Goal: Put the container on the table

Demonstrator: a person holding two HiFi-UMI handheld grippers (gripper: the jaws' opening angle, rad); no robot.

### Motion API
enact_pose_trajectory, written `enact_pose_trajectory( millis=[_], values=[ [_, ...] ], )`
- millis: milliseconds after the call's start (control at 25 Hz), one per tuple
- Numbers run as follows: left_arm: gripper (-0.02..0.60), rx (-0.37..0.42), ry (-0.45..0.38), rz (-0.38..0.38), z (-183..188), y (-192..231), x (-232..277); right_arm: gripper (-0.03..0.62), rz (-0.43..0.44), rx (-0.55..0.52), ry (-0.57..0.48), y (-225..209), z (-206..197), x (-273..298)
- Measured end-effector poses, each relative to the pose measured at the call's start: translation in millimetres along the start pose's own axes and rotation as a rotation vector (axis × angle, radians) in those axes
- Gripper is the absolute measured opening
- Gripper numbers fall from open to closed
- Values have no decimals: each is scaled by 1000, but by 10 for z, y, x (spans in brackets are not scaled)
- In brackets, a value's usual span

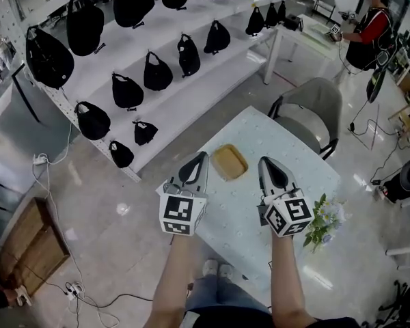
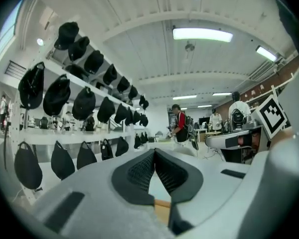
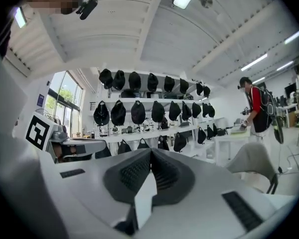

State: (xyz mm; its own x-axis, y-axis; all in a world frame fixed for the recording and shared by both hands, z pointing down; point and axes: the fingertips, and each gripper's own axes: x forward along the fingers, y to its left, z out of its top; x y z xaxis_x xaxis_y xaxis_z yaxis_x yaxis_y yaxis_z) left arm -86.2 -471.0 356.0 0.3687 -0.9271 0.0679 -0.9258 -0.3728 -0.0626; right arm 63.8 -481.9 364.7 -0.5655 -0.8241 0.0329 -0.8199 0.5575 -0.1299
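Black-padded fingers on the left gripper point(image 1: 202, 157) are pressed together at the tips. Its own view point(image 2: 154, 151) shows only a narrow wedge of daylight lower down, and nothing is held in it. The right gripper point(image 1: 266, 162) is the same: its fingers meet at the tips and are empty point(image 3: 150, 152). Both are held side by side over the near half of the pale counter point(image 1: 239, 217).

Just past them, between the two tips, a shallow tan container point(image 1: 229, 162) lies flat on the counter, touched by neither gripper. The task looks done: the container is set down and let go. At most, drawing the hands back remains.

A small bunch of flowers point(image 1: 324, 219) sits at the counter's right edge and a grey chair point(image 1: 316, 106) stands at its far end. Beyond these are white shelves point(image 1: 191, 91) hung with black bags point(image 1: 157, 72), and far off a person point(image 1: 367, 27) stands at another table.

Some things are hard to make out. From above I cannot tell how high the grippers are held over the counter. I also cannot tell how deep the container is, or whether it holds anything. In the left gripper view only a tan sliver of it point(image 2: 162, 207) shows through the gap below the tips. In the right gripper view that gap shows just pale counter. Arms and grippers cover the counter's near edge.
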Motion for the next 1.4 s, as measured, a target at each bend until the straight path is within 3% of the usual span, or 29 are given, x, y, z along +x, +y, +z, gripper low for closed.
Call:
enact_pose_trajectory(
  millis=[160, 360, 680, 1400],
  values=[
    [8, 23, -62, 0, 264, -163, -347, -2, -27, -7, -56, 7, 201, -399],
    [8, 34, -100, -7, 334, -366, -660, -2, -44, -36, -99, -17, 319, -814],
    [8, 46, -95, 16, 319, -452, -862, -2, -53, -50, -128, -19, 346, -1110],
    [8, 49, -59, 28, 230, -567, -914, -3, -48, -50, -104, -63, 293, -1190]
  ],
)
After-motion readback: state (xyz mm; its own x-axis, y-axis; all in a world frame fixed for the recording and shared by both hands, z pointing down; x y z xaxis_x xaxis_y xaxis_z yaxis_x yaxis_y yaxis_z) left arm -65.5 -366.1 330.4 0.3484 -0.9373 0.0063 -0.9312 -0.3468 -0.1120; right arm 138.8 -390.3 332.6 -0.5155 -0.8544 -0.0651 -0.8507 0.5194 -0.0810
